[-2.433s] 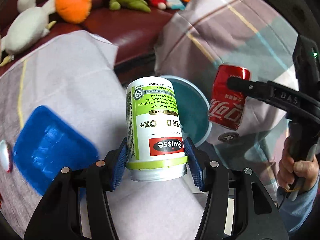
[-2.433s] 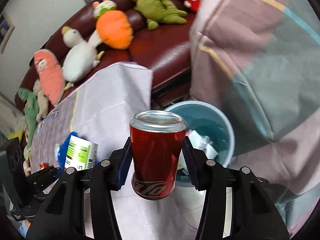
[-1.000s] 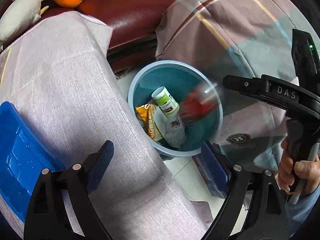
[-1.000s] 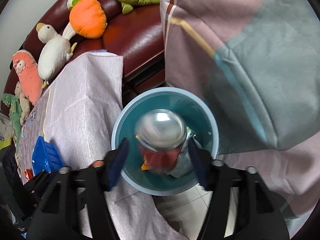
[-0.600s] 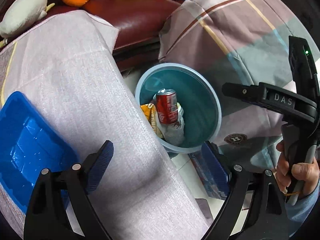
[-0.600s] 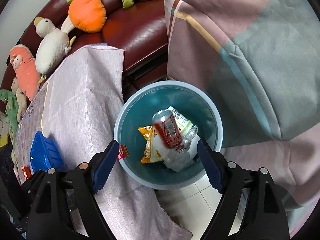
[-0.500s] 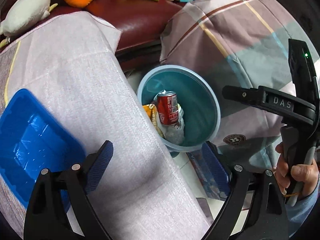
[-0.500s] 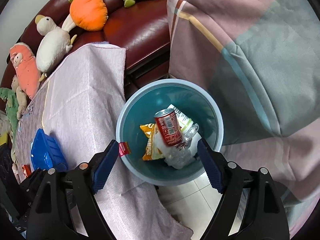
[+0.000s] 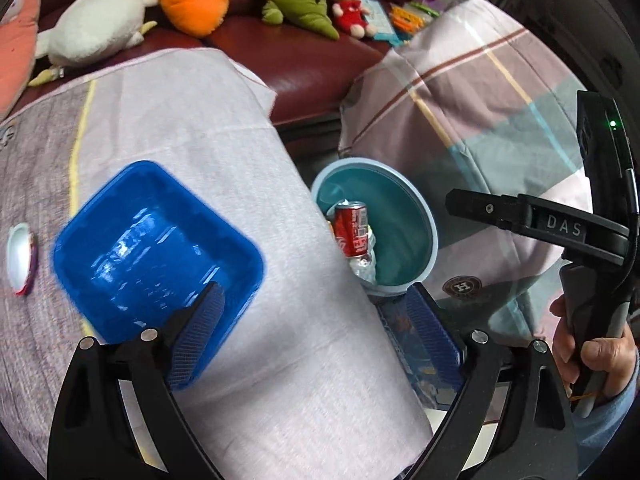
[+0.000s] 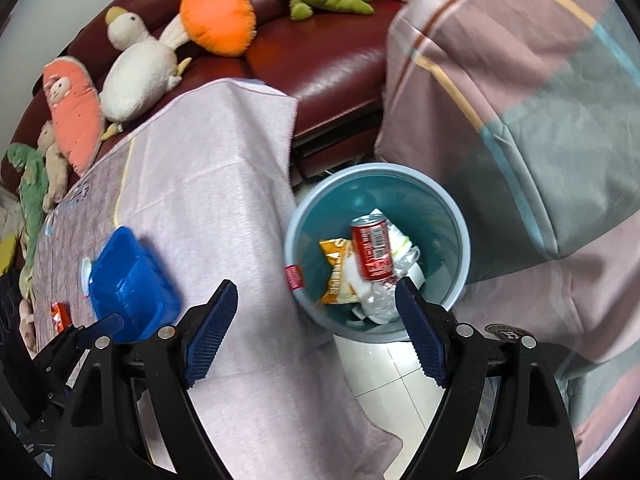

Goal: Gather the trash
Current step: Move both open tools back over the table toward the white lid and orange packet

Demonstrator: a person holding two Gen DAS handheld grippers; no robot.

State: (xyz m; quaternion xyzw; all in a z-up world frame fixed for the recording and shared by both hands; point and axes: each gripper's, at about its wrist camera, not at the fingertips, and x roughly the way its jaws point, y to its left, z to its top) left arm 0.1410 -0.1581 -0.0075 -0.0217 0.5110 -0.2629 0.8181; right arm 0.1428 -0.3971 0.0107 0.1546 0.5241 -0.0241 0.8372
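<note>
Left gripper (image 9: 316,330) held over the cloth-covered table (image 9: 208,128), jaws spread wide, nothing between the blue pads (image 9: 198,334). Right gripper (image 10: 316,330) angled down toward the bin, jaws likewise wide and empty; seen from the left wrist as a black handle gripped by the right hand (image 9: 592,354).

One round blue-green bin (image 10: 460,280) on the tiled floor, just beside the table's edge and near the plaid blanket (image 10: 540,112). Inside: one red cola can (image 10: 372,254) lying tilted on top, one orange snack wrapper (image 10: 336,276) beside it, one crumpled clear plastic bottle (image 10: 382,300) beneath, and a white green-labelled container (image 10: 398,240) partly hidden behind the can. One small red tag (image 10: 294,277) at the bin's near rim.

One blue plastic tray (image 9: 156,248) on the table, empty. One white lid (image 9: 19,258) and one small red wrapper (image 10: 59,314) lying on the cloth near the tray.

Six plush toys counted along the dark red sofa (image 10: 332,52) in the right wrist view, the orange carrot plush (image 10: 218,20) among them.
</note>
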